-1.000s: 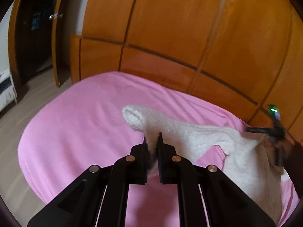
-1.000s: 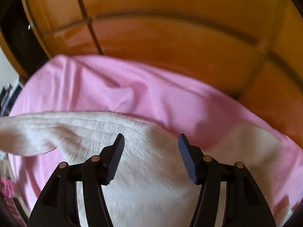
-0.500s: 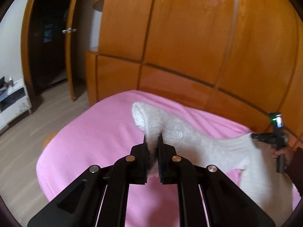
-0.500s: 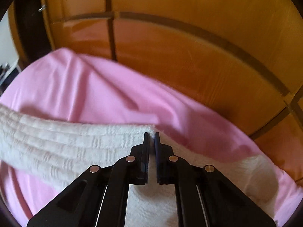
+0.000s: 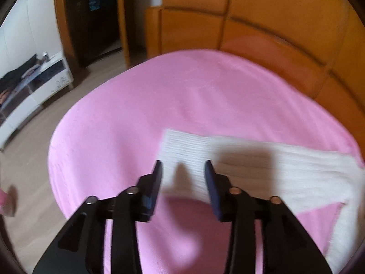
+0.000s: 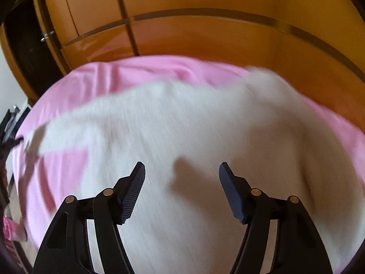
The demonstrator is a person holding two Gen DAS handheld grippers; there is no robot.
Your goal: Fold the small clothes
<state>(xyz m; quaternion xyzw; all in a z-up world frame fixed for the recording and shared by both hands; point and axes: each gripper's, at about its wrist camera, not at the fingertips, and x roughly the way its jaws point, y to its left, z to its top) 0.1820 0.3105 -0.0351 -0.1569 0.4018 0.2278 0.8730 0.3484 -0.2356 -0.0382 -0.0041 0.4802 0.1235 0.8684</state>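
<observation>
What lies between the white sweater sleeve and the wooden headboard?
Only bare pink sheet lies between sleeve and headboard, as the left wrist view shows.

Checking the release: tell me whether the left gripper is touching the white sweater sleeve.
Apart. In the left wrist view the left gripper has its jaws spread wide, the white sweater sleeve lying flat on the pink bedsheet beyond both fingertips.

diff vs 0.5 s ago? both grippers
Both let go. The left gripper, jaws shut on the white sweater's sleeve before, is open and the sleeve lies flat on the pink sheet. The right gripper also opened above the sweater. The sweater stays on the bed.
</observation>
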